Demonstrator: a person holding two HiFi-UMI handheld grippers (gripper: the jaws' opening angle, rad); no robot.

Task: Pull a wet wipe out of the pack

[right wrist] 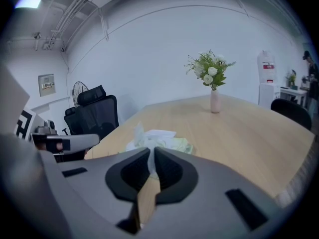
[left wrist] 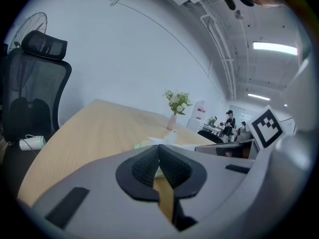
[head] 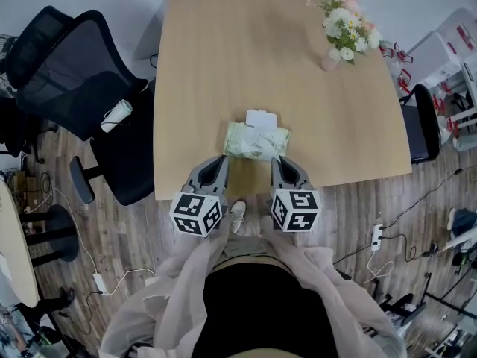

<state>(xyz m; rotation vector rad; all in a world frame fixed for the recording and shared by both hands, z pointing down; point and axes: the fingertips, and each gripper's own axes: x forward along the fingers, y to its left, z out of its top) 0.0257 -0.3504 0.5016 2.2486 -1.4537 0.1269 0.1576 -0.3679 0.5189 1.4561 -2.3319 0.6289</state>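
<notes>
The left hand-held gripper (head: 220,159), jaws pressed together and empty, hangs at the near edge of the wooden surface (head: 246,51). Just beyond both tips lies the wet wipe pack (head: 256,142), white lid flipped open, a wipe tuft standing up. The right hand-held gripper (head: 280,161), jaws likewise closed on nothing, points at the pack.

Office: mesh chair (head: 71,73), meeting table (head: 246,51)

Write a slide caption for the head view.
Left gripper and right gripper, both shut and empty, at the near table edge by the wet wipe pack.
</notes>
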